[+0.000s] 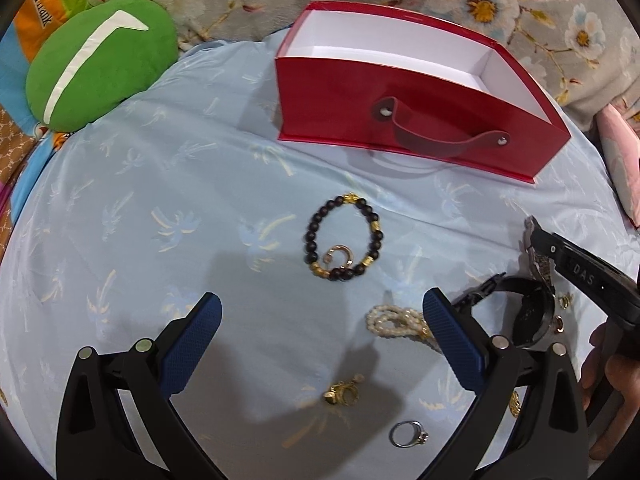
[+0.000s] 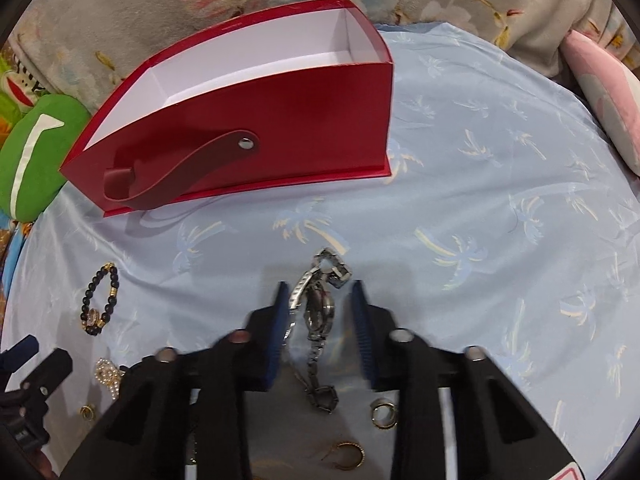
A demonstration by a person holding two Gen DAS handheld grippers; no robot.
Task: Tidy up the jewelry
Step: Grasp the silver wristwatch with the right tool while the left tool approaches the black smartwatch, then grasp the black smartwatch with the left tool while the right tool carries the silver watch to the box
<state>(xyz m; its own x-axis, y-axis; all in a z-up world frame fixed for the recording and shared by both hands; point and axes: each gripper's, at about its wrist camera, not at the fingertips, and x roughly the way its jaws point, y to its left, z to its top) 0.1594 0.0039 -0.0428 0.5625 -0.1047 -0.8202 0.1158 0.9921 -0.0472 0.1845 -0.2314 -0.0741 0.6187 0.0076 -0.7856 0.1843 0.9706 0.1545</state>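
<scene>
right hand-held gripper narrowed around a silver metal link watch, contact unclear; left hand-held gripper open above the pale blue palm-print bedsheet.

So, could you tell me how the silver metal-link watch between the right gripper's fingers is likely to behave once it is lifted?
The silver watch will probably hang floppy: its link band already trails loosely between the right gripper fingers. It may slip or swing, since polished metal sits edge-on against the pads. It looks fairly heavy for its size, being all metal.
</scene>
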